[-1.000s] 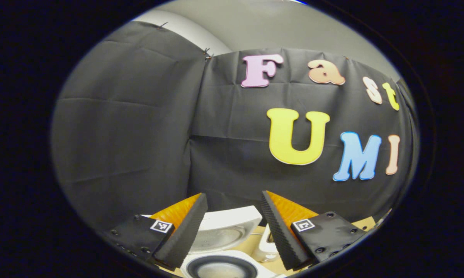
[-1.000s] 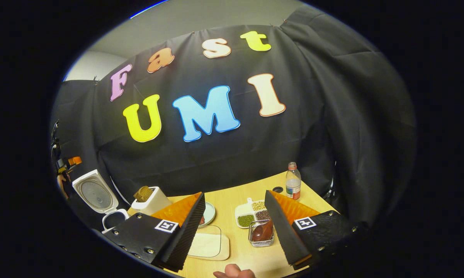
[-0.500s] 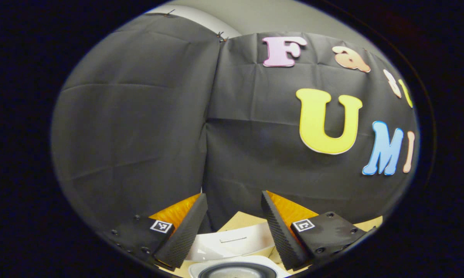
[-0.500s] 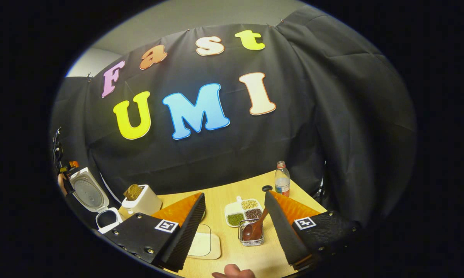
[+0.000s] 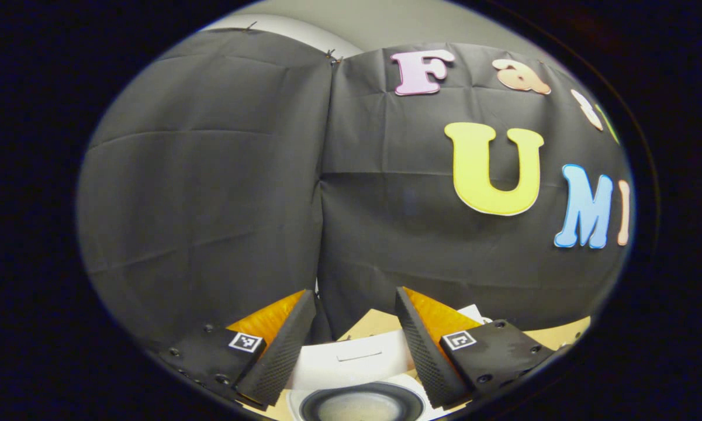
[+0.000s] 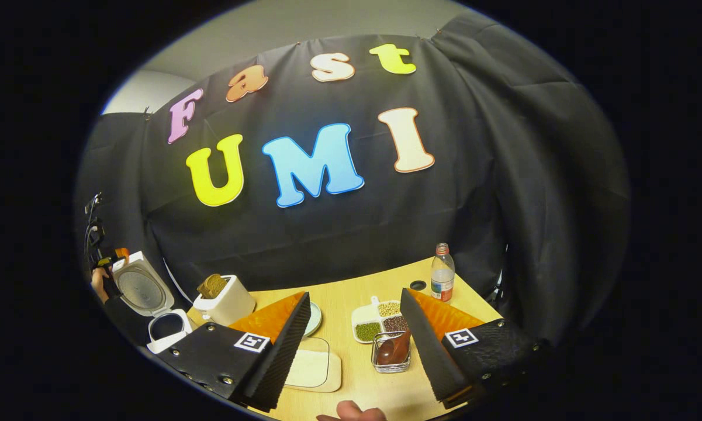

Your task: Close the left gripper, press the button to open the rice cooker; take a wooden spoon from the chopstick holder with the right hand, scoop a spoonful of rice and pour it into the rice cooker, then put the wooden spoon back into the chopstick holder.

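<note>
In the left gripper view my left gripper (image 5: 353,351) is open, just above the white rice cooker (image 5: 359,403). Its raised lid (image 5: 356,359) shows between the fingers, and the dark inner pot gapes below. In the right gripper view the rice cooker (image 6: 166,327) stands at the table's far left, lid up, with a hand holding the left gripper (image 6: 112,259) beside the lid. My right gripper (image 6: 353,351) is open and holds nothing. Between its fingers, nearer the right one, a brown wooden spoon (image 6: 391,349) stands in the clear chopstick holder (image 6: 390,363).
A white toaster (image 6: 228,304) with bread stands right of the cooker. Behind the holder is a divided dish of grains (image 6: 365,318). A small plate (image 6: 314,318), a pale board (image 6: 313,368), a water bottle (image 6: 442,275) and its cap (image 6: 419,285) lie on the wooden table (image 6: 351,292). A fingertip (image 6: 351,412) shows at the front.
The left gripper has turned left and settled over the open cooker, so the pot sits lower and more centred. The right gripper swayed slightly. Both stayed open.
</note>
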Demonstrator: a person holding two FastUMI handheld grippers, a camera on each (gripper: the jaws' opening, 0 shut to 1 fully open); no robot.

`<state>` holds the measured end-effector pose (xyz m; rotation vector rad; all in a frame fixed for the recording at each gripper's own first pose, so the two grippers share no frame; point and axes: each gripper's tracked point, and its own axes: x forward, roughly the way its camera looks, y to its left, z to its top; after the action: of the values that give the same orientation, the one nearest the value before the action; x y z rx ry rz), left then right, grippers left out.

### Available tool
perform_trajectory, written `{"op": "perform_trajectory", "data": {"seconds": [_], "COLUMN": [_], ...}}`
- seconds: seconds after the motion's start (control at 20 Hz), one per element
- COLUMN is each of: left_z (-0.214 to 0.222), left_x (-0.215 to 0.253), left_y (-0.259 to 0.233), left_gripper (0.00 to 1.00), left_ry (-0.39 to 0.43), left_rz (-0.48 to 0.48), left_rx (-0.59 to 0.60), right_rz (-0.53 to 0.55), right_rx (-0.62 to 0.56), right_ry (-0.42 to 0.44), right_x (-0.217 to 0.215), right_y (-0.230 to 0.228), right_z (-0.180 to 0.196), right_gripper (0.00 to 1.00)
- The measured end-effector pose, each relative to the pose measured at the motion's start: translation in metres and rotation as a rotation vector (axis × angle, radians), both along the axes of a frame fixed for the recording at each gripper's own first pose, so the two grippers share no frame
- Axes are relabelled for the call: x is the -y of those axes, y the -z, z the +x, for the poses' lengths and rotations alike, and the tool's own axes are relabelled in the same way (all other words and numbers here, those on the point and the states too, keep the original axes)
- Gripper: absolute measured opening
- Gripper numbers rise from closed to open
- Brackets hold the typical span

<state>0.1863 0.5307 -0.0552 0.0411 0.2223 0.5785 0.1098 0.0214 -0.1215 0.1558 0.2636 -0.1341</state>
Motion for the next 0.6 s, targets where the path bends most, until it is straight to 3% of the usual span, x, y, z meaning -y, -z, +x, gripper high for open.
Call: {"op": "perform_trajectory", "data": {"seconds": [0.25,0.3,0.6], "left_z": [-0.031,-0.038,-0.08], "left_x": [0.035,0.042,0.078], "left_y": [0.016,0.021,0.068], "left_gripper": [0.92,0.98,0.94], "left_ry": [-0.022,-0.032,-0.063], "left_rz": [0.036,0.041,0.045], "left_rx": [0.015,0.021,0.019], "right_rz": [-0.035,-0.037,-0.043], "right_rx": [0.034,0.035,0.019], "right_ry": [-0.051,-0.059,-0.094], "right_x": [0.005,0.007,0.012], "right_y": [-0.015,-0.016,-0.012], "right_z": [0.002,0.004,0.003], "right_gripper": [0.93,0.93,0.93]}}
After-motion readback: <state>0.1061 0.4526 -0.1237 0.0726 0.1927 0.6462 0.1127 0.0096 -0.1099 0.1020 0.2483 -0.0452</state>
